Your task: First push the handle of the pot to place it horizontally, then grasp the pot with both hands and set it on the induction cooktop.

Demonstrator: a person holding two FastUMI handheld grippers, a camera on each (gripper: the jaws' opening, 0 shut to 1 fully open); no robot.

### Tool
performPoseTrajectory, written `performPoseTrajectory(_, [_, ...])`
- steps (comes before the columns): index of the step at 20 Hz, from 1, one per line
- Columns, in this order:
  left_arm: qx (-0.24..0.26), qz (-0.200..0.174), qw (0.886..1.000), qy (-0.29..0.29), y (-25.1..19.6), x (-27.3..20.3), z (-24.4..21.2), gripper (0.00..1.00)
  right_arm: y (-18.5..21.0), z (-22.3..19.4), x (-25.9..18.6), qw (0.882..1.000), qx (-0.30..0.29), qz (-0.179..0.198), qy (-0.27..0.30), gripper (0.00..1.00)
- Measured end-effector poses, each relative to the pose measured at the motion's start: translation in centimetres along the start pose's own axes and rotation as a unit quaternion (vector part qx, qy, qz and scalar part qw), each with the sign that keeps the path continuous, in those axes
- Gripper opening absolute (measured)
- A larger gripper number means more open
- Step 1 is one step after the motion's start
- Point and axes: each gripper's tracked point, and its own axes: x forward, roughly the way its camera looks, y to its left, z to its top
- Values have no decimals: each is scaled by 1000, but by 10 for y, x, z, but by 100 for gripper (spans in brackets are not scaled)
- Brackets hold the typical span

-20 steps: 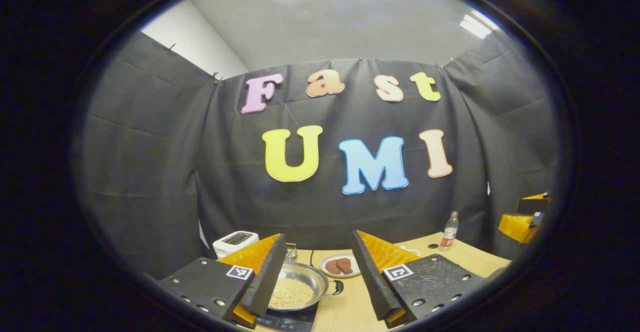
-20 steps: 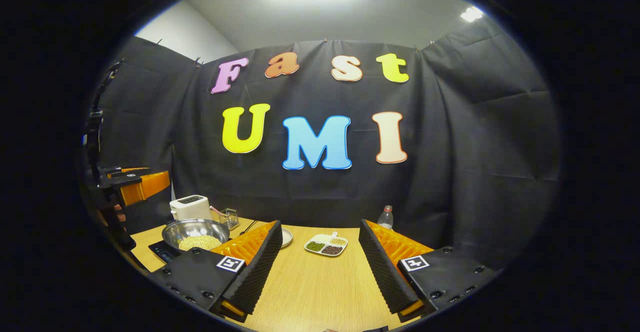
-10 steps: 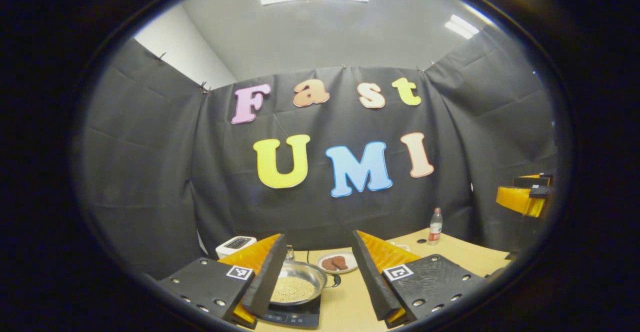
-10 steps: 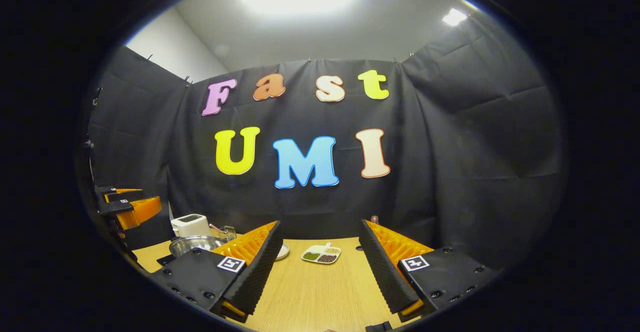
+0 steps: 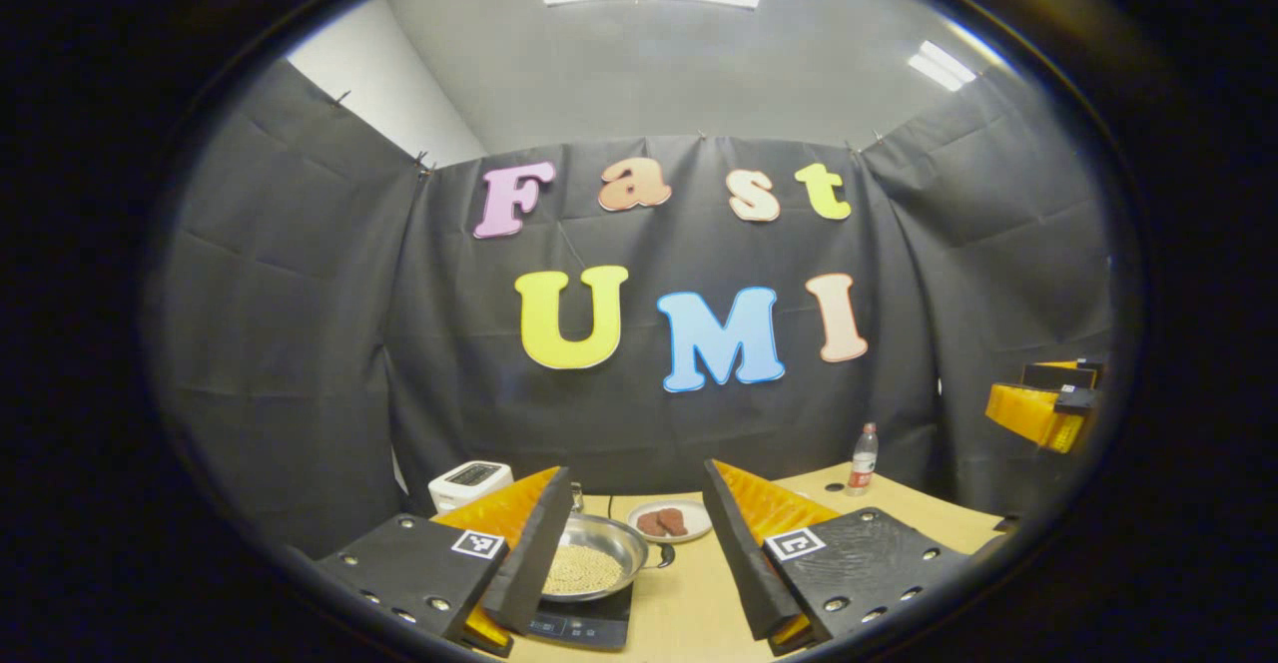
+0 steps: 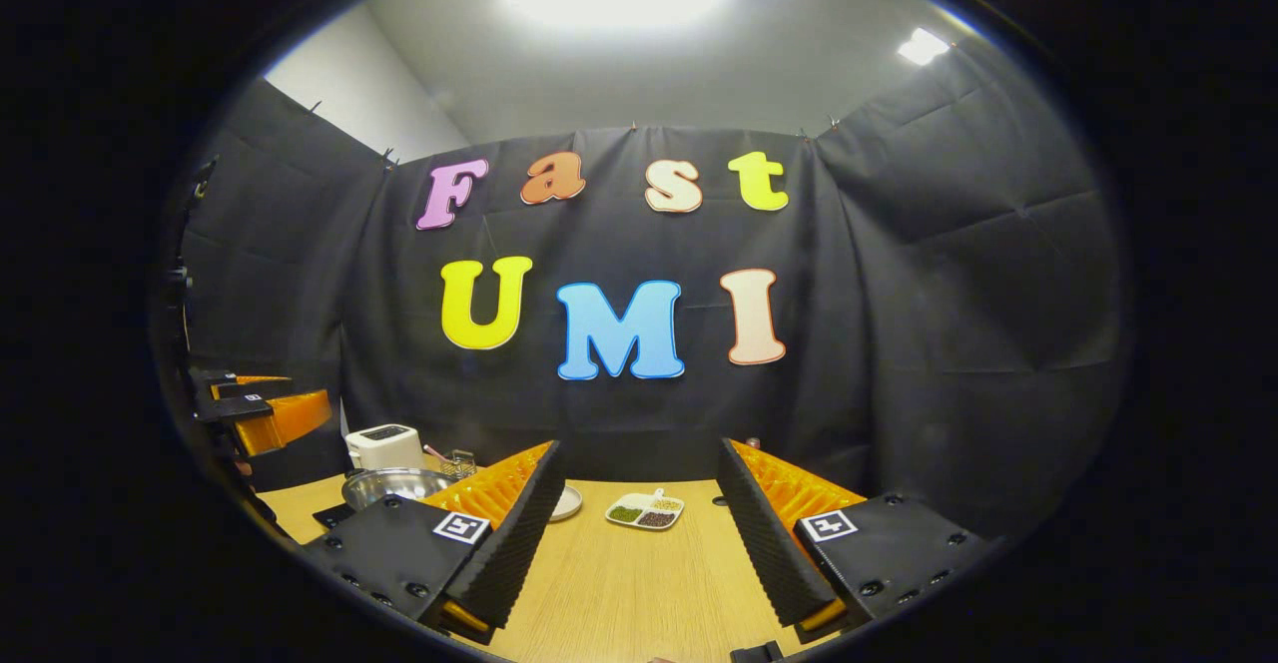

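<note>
Left gripper view: I see the round steel pot point(image 5: 591, 567) of pale beans sitting on the black induction cooktop point(image 5: 584, 627). Rigid, slick, bean-heavy; I'd grip its side handles. My left gripper point(image 5: 627, 548) and right gripper point(image 6: 636, 533) gape empty.

pot point(image 5: 596, 565): steel, upright, filled with pale beans, handle sideways
place: on black induction cooktop point(image 5: 584, 628), table's left edge
</note>
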Motion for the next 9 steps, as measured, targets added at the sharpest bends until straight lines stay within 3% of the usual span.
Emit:
performPoseTrajectory(4, [5,14,1000,-6,7,-5,4,77,2,0,2,1000,3,3,-2,97])
performPoseTrajectory(5, [4,17,1000,-7,8,-6,4,77,1,0,0,1000,3,6,-2,93])
performPoseTrajectory(6, [1,19,1000,-8,8,-8,5,77,2,-1,1,1000,2,8,-2,97])
performPoseTrajectory(9, [0,27,1000,-12,9,-12,8,77,2,0,1,1000,2,11,-6,97])
